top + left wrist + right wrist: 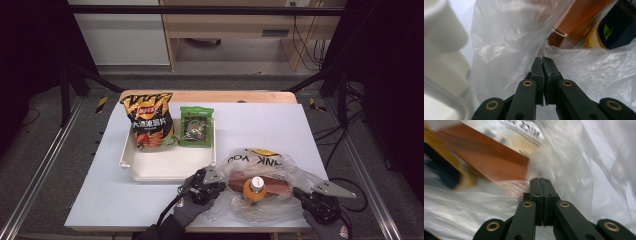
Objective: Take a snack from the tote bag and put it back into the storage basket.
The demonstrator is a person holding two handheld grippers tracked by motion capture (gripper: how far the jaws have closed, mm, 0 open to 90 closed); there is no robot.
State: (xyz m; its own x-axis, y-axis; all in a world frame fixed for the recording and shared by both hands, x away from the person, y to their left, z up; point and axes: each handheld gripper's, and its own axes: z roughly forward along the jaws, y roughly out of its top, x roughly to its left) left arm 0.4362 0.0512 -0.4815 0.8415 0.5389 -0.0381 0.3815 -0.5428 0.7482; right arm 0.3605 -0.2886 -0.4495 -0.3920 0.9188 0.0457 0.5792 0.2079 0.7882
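Observation:
A clear plastic bag (260,175) with black lettering lies on the white table near its front edge. Inside it are an orange bottle (254,189) with a white cap and a flat brown box (272,184). My left gripper (222,186) is at the bag's left edge, and its jaws (542,58) are shut on a fold of the film. My right gripper (298,192) is at the bag's right edge, shut (539,179) with film gathered at its tips. The brown box (486,157) and the bottle (444,170) lie just beyond them.
A white tray (150,167) sits left of the bag, close to my left gripper. A black and orange chips bag (148,120) and a green packet (196,126) lie in it. The white table surface (260,125) extends behind the bag.

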